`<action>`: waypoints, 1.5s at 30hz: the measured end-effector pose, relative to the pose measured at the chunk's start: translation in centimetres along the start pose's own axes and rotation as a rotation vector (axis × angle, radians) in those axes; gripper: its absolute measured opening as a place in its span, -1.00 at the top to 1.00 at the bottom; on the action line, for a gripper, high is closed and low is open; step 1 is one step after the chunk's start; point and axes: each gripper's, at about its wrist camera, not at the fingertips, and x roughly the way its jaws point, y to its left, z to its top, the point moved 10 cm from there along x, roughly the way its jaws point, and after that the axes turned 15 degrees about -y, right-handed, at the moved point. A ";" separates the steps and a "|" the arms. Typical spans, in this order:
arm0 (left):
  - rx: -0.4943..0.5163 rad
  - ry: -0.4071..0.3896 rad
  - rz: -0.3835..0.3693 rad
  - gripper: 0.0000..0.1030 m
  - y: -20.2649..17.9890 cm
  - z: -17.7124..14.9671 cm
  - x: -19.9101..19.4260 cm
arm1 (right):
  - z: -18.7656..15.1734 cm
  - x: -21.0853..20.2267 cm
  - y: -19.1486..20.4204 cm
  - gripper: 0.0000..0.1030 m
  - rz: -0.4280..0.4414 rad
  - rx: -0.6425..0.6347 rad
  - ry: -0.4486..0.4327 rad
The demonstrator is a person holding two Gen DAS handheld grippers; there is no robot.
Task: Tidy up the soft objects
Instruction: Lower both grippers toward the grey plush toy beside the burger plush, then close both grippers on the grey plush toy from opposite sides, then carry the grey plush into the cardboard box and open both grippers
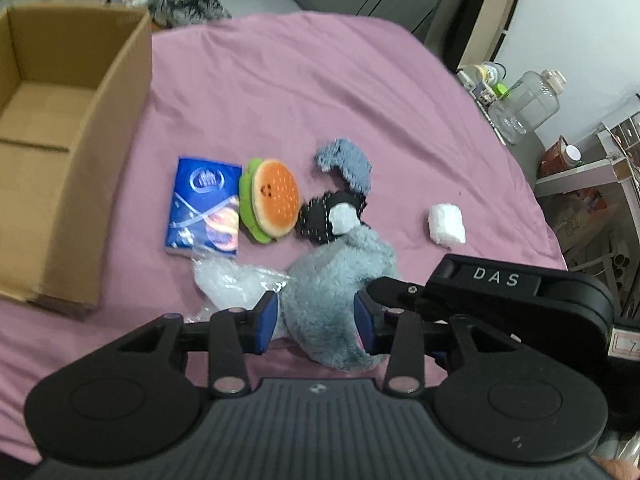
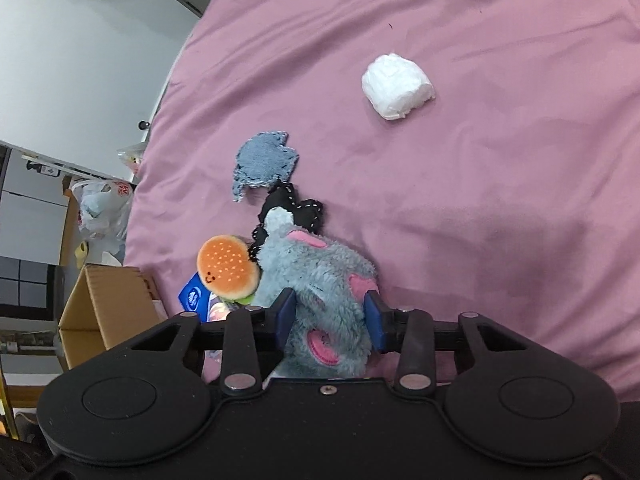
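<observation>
A grey-blue plush toy (image 1: 332, 292) with pink patches lies on the pink sheet. My left gripper (image 1: 317, 320) is shut on one side of it. My right gripper (image 2: 330, 320) is shut on the plush (image 2: 320, 280) from the other side; its black body (image 1: 520, 300) shows in the left wrist view. Beside the plush lie a burger plush (image 1: 272, 200), a blue tissue pack (image 1: 206, 206), a black stitched fabric piece (image 1: 324, 216), a denim scrap (image 1: 346, 160), a white wad (image 1: 446, 224) and a clear plastic bag (image 1: 228, 286).
An open cardboard box (image 1: 116, 120) stands on the bed at the left. A table with a clear jar (image 1: 528, 104) and shelves stand past the bed's right edge. Bags and clutter lie behind the box.
</observation>
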 end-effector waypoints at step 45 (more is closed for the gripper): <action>-0.092 -0.296 0.005 0.67 4.4 7.9 -11.2 | -3.4 -7.2 13.5 0.65 0.342 -0.136 -0.092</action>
